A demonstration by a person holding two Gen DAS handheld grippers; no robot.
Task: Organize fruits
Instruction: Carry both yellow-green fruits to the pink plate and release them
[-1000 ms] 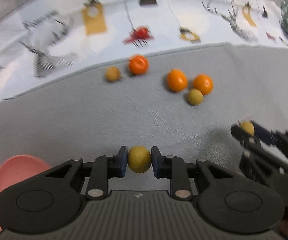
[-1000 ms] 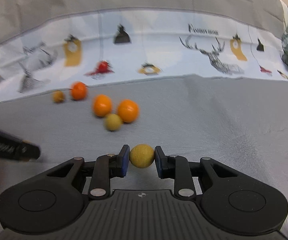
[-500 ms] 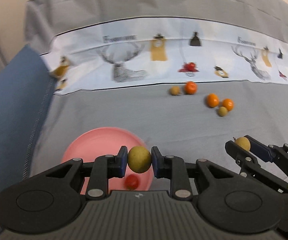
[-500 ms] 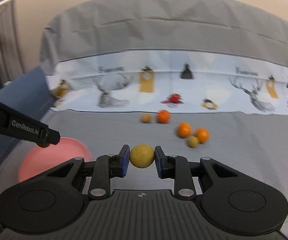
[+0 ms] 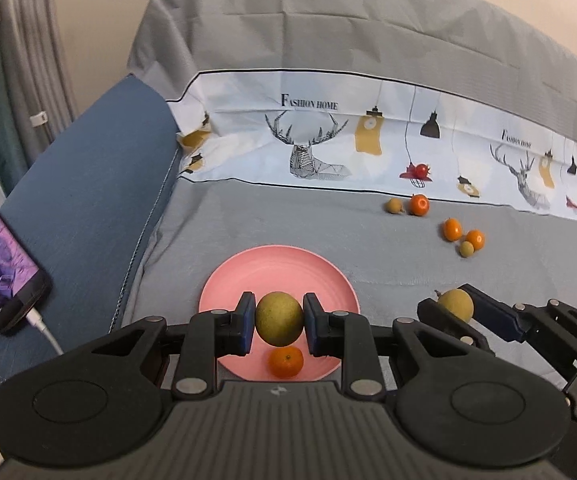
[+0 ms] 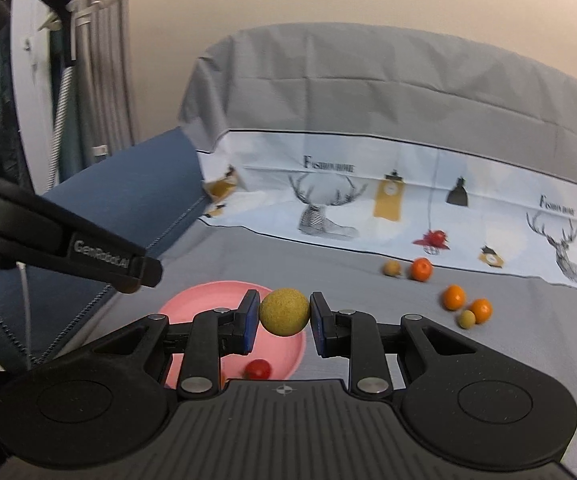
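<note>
Right, both grippers loaded: left gripper (image 5: 279, 326) pinches a smooth yellow-green fruit (image 5: 279, 319) above the pink plate (image 5: 224, 280); right gripper (image 6: 281, 320) pinches a rough-skinned yellow fruit (image 6: 284, 311) beside the plate's right edge. Judgement: lower close before opening, one at a time, clear of the small orange (image 5: 286, 362) on the plate. Round fruit rolls; the shallow rim won't stop much. Five loose fruits sit well right of the plate on soft grey cloth (image 5: 368, 248).

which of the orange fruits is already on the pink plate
The lone orange fruit at the near edge of the pink plate, just below the left tongs. The other three orange ones lie out on the grey sheet.
</note>
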